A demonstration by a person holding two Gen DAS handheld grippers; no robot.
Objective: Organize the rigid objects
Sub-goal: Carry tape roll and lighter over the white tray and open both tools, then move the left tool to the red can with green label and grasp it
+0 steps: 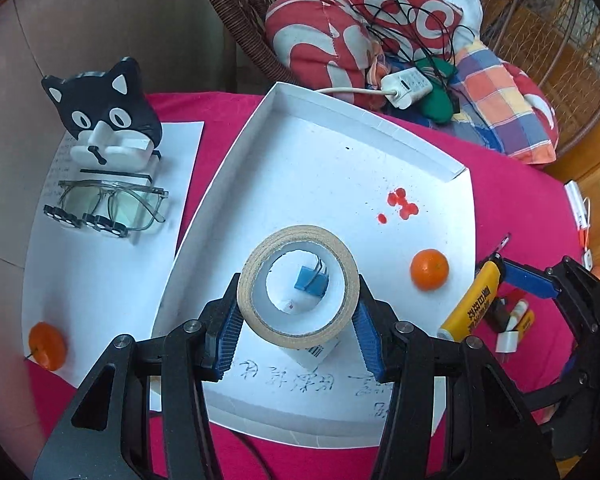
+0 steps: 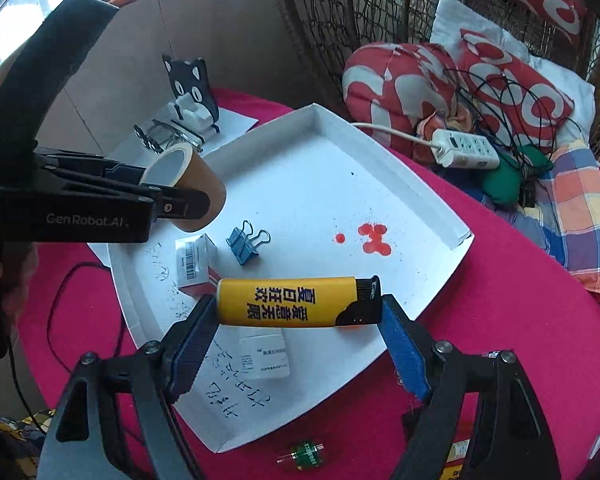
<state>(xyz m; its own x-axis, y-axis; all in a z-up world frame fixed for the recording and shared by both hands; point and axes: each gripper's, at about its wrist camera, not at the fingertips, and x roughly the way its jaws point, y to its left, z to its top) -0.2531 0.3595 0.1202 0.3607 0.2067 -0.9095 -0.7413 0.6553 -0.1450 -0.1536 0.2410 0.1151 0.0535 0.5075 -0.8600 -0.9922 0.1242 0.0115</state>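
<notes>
My left gripper (image 1: 298, 294) is shut on a roll of beige tape (image 1: 256, 280), held over the near part of a white tray (image 1: 340, 152). A blue binder clip (image 1: 310, 278) shows through the roll's hole. My right gripper (image 2: 297, 305) is shut on a yellow lighter (image 2: 288, 302), its pads on the two ends, above the tray's (image 2: 320, 168) near edge. The clip (image 2: 244, 244) and a small box (image 2: 194, 264) lie in the tray. The right wrist view has the tape (image 2: 198, 184) at the left, in the left gripper.
An orange (image 1: 429, 269) lies in the tray beside red stains (image 1: 400, 204); another orange (image 1: 47, 346) sits on white paper. A cat-shaped stand (image 1: 108, 120) and glasses (image 1: 112, 204) are at the left. A power strip (image 1: 406, 88) and cushions lie behind. Small items (image 1: 516, 320) sit right of the tray.
</notes>
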